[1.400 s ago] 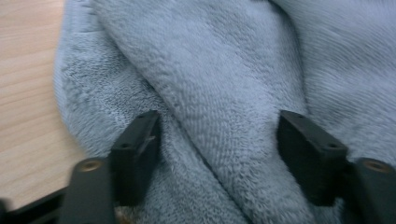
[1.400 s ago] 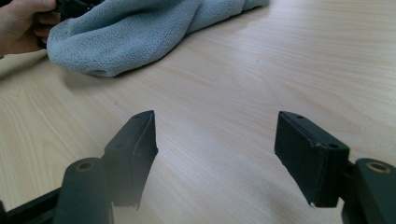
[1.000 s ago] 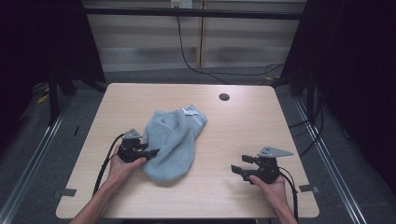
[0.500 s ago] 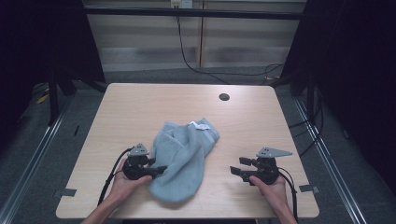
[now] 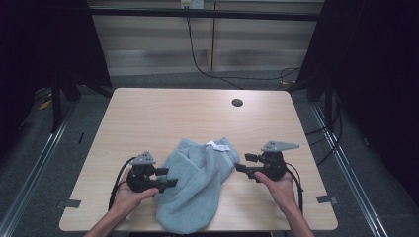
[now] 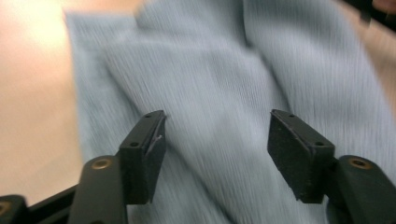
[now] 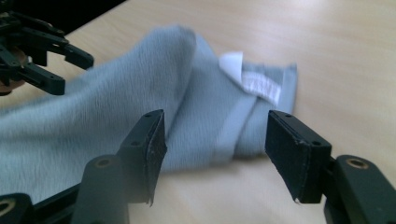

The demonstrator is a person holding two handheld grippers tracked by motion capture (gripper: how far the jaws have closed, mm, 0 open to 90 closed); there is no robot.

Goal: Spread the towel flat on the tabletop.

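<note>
A light blue towel [image 5: 197, 185] lies crumpled at the front middle of the wooden table [image 5: 163, 118], its near end reaching the front edge. A white label [image 5: 221, 146] shows at its far right corner. My left gripper [image 5: 167, 184] sits at the towel's left edge; in the left gripper view its jaws stand wide apart over the blurred towel [image 6: 219, 65], so the gripper [image 6: 215, 126] is open. My right gripper [image 5: 241, 167] is open just right of the towel. In the right gripper view, my right gripper [image 7: 215, 126] faces the folded end and the label [image 7: 252, 79], with nothing between its jaws.
A round dark hole [image 5: 237, 102] sits in the table's far right part. Bare wood extends behind the towel and to both sides. In the right gripper view the left gripper [image 7: 51, 60] shows at the upper left, beyond the towel [image 7: 116, 107].
The towel has been dragged from the table's middle toward the front edge and bunched up. My left gripper came nearer with it. My right gripper moved left, up to the towel's labelled end.
</note>
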